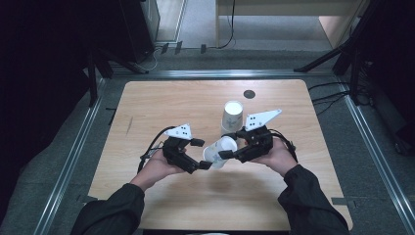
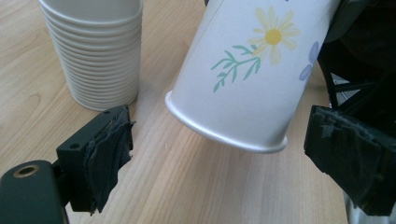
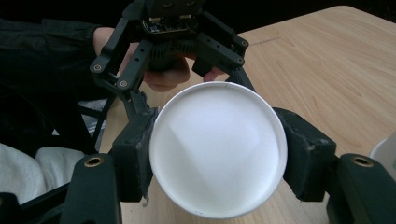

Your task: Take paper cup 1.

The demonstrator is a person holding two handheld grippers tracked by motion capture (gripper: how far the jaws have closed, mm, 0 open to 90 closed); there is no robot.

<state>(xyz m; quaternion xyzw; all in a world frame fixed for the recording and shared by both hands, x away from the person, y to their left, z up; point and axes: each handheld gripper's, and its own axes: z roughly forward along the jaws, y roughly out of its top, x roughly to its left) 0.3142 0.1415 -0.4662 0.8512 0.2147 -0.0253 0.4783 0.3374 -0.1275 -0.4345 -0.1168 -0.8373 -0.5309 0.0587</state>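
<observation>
At the centre of the high view, the right gripper point(image 1: 230, 152) pinches a single white paper cup printed with a yellow daisy and green sprigs point(image 1: 219, 152), its jaws pressed against opposite sides of the cup wall. The cup is held tilted above the light wooden table point(image 1: 161, 98), clear of the surface. In the right gripper view, its round white bottom point(image 3: 218, 149) faces the camera at mid-frame, with a pad on either side.

The left gripper point(image 1: 203, 154) sits at the cup's open end with its jaws spread wide. In the left gripper view, the cup's rolled rim point(image 2: 224, 135) hangs between the two black pads, and neither pad touches it.

A stack of nested white paper cups point(image 1: 232, 116) stands upright on the table just above the held cup in the high view; the same stack occupies the upper left of the left gripper view point(image 2: 95, 51).

Assessment: one cup is separated from the stack and under the right gripper's control, and the left gripper is free of it. What is left appears to be setting the cup down. No single cup stands apart on the table, though part of the surface is hidden behind the hands.
</observation>
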